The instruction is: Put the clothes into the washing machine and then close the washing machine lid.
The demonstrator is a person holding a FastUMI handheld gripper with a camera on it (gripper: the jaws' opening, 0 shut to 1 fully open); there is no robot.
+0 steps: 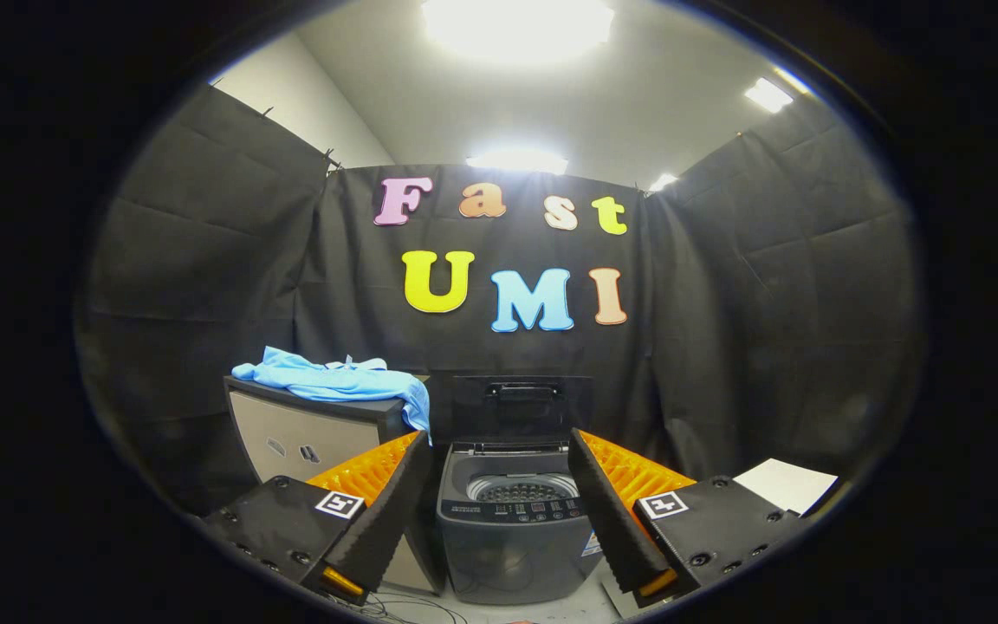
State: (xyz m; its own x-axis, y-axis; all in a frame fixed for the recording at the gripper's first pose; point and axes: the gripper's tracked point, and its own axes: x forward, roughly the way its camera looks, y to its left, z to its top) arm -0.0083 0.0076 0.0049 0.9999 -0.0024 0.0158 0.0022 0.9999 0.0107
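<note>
Hand-held gripper (pixel 499 485) spread wide, holding nothing; washing machine (pixel 512 529) just ahead between its fingers, lid (pixel 521 407) up, blue clothes (pixel 339 381) on the cabinet (pixel 308 438) beyond the left finger.

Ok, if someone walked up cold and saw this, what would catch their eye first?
Probably the light blue garment, crumpled on top of the cabinet left of the washing machine. Next, the small grey washing machine itself, seen between the open gripper fingers and a little beyond them, its lid standing upright and the drum showing inside.
</note>
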